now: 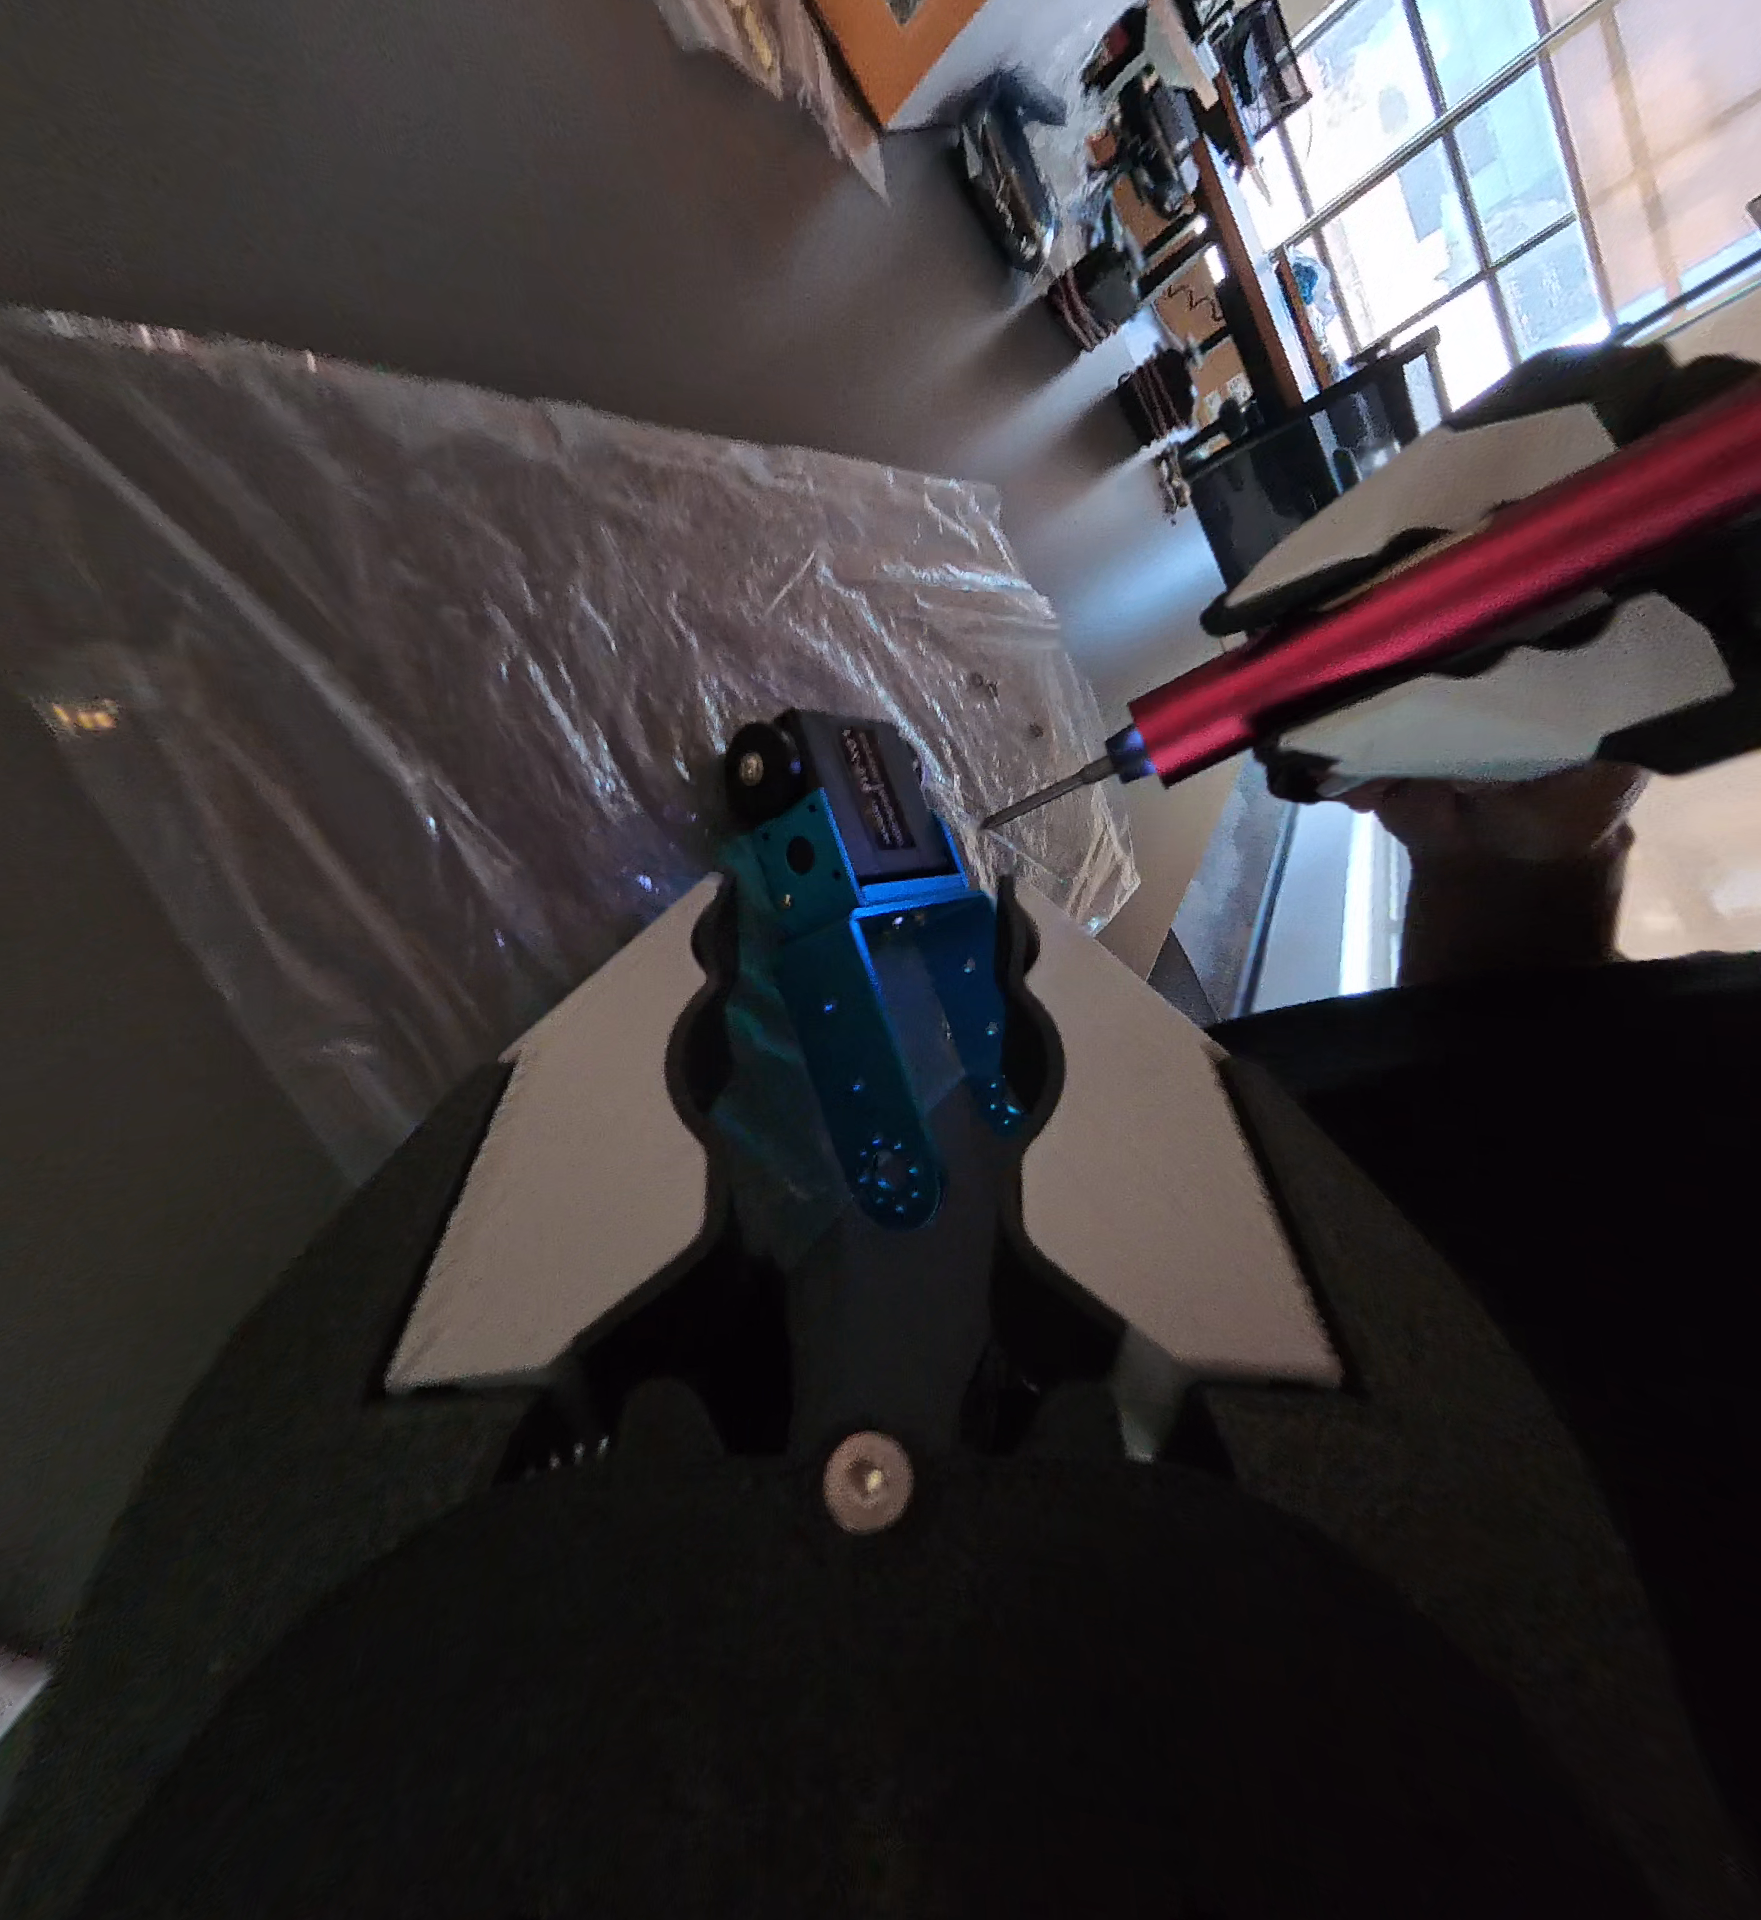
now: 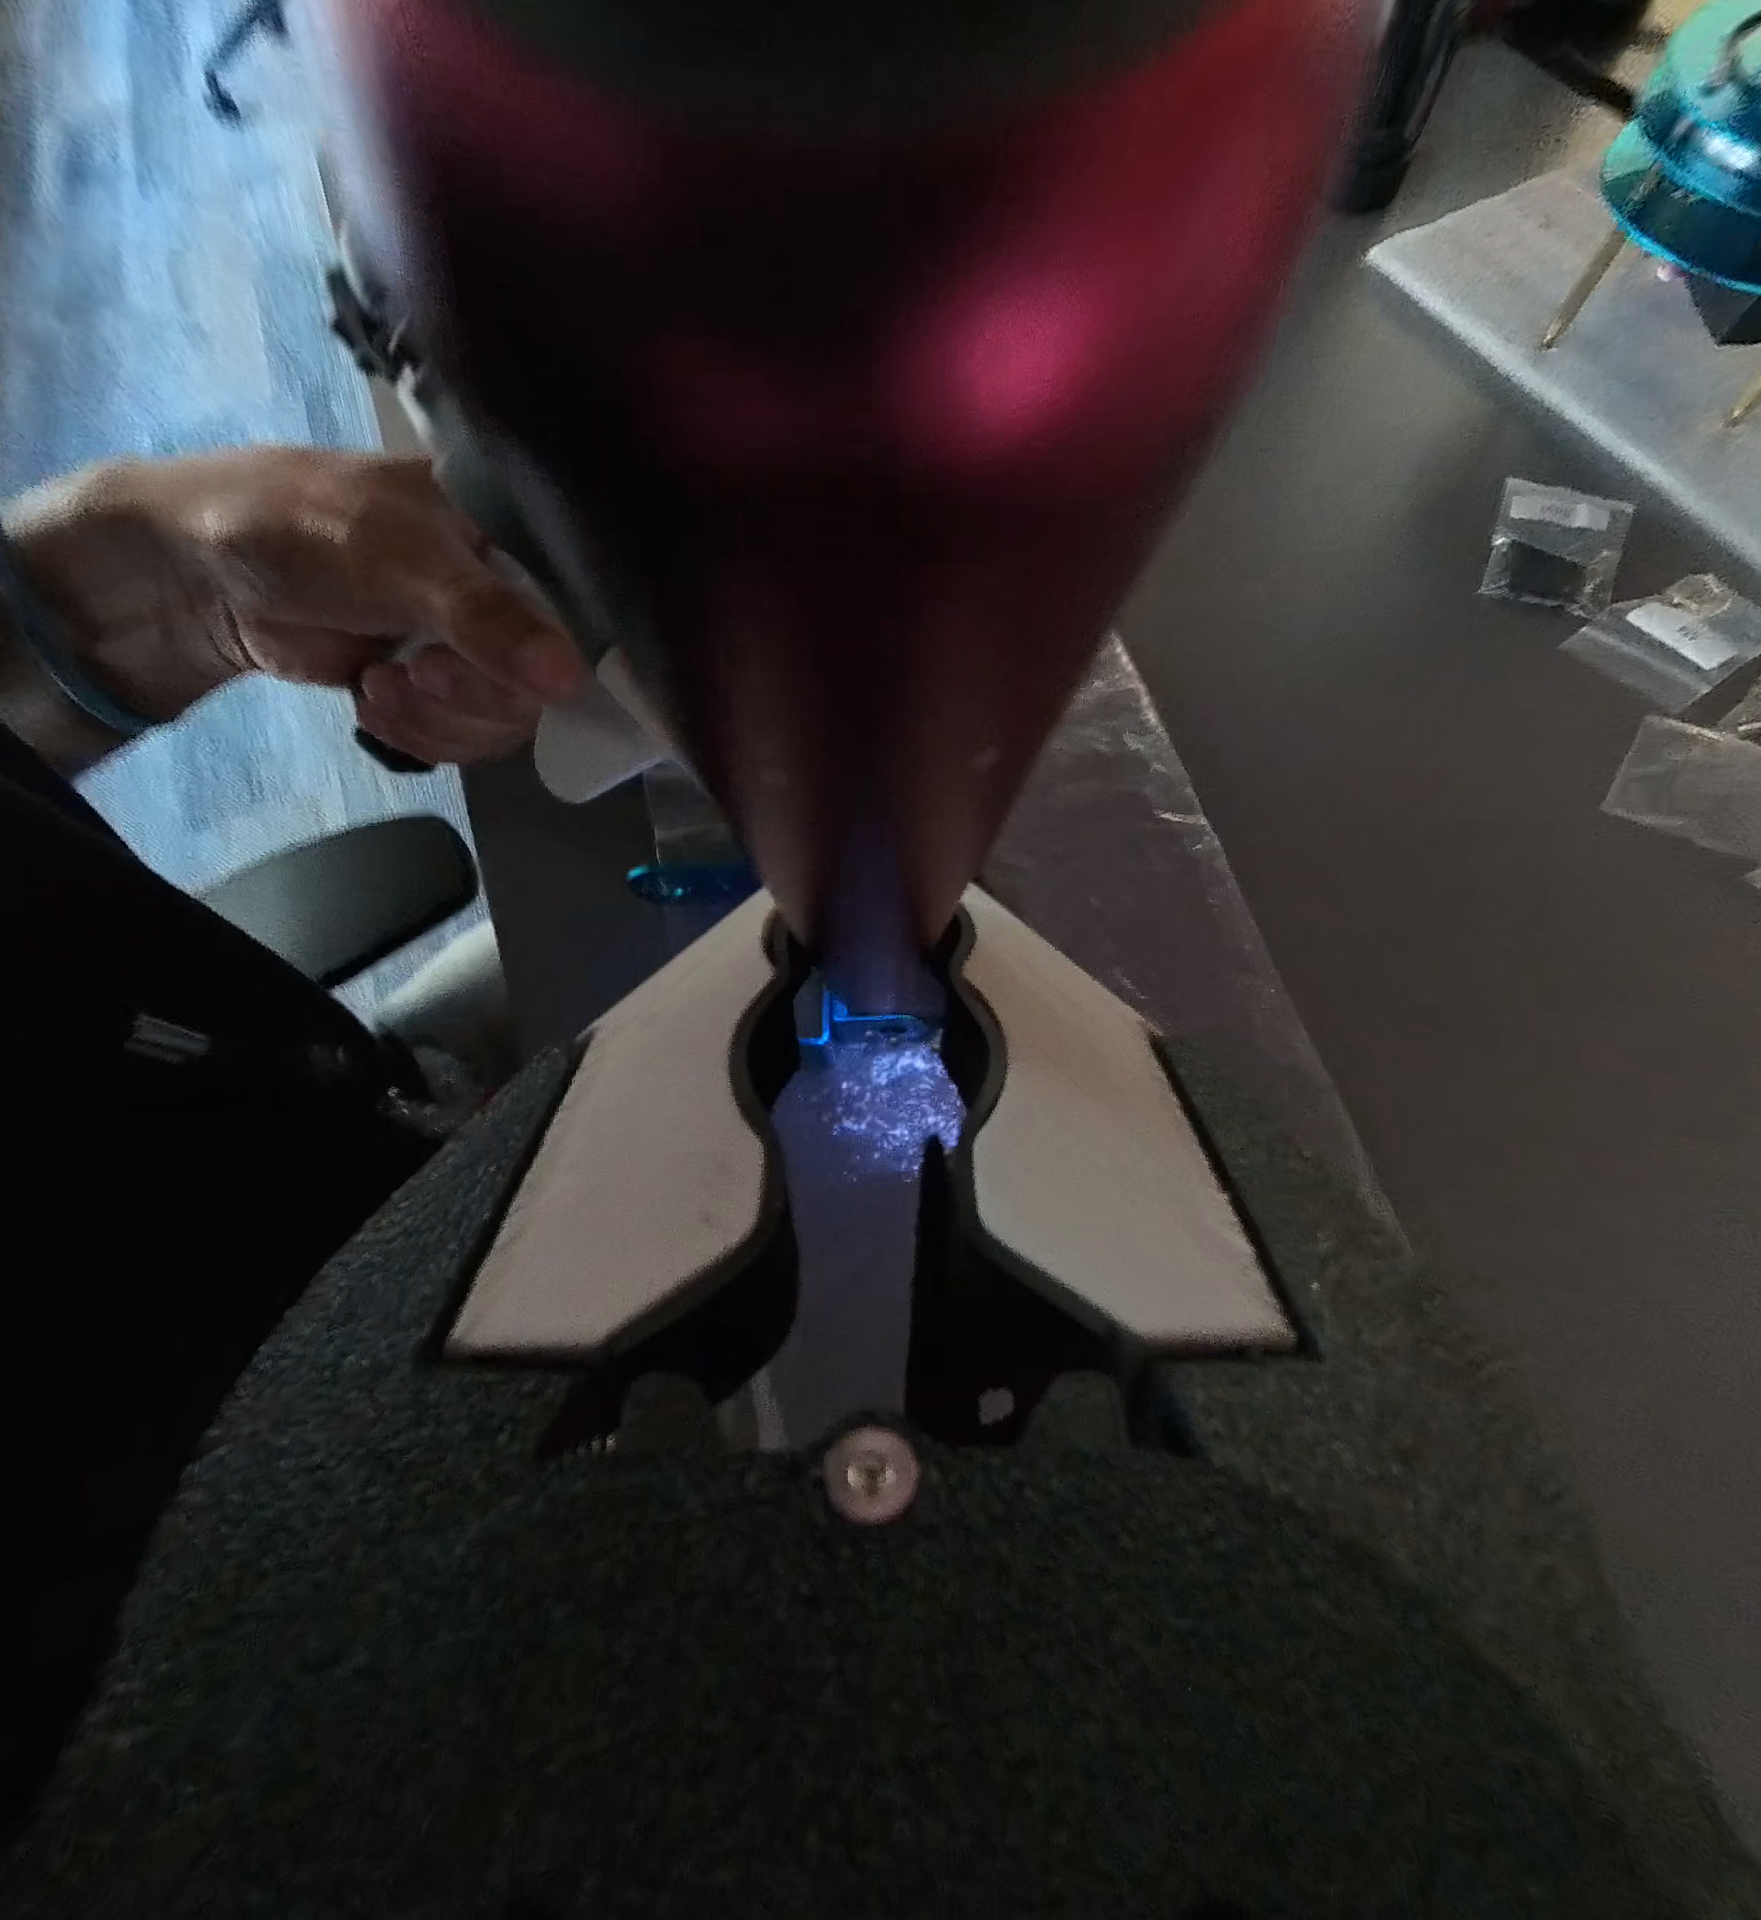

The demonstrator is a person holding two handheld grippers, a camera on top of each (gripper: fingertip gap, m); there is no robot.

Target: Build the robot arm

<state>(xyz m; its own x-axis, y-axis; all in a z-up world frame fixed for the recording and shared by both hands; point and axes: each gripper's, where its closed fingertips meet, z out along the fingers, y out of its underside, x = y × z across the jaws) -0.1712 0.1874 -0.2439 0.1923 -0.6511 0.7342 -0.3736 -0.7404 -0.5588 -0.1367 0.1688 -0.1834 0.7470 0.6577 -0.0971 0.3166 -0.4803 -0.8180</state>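
Note:
My left gripper (image 1: 860, 894) is shut on a blue metal bracket (image 1: 891, 1029) with a black servo motor (image 1: 850, 795) fixed at its far end, held above a clear plastic sheet (image 1: 440, 644). My right gripper (image 2: 865, 925) is shut on a red electric screwdriver (image 2: 855, 416), whose body fills that view, blurred. In the left wrist view the screwdriver (image 1: 1478, 592) comes in from the right in the right gripper (image 1: 1245, 675). Its bit tip (image 1: 995, 821) points at the servo's right side, a short gap away. A bluish light falls on the bracket.
A person's hand (image 2: 336, 613) holds the left gripper's handle. Small plastic bags of parts (image 2: 1676, 644) lie on the grey table (image 2: 1427, 935) at the right. A blue round assembly (image 2: 1738, 166) stands at the top right. Shelves and windows (image 1: 1478, 208) lie beyond. Both grippers' tips are roughly 35 cm from the blue round assembly (image 2: 1738, 166).

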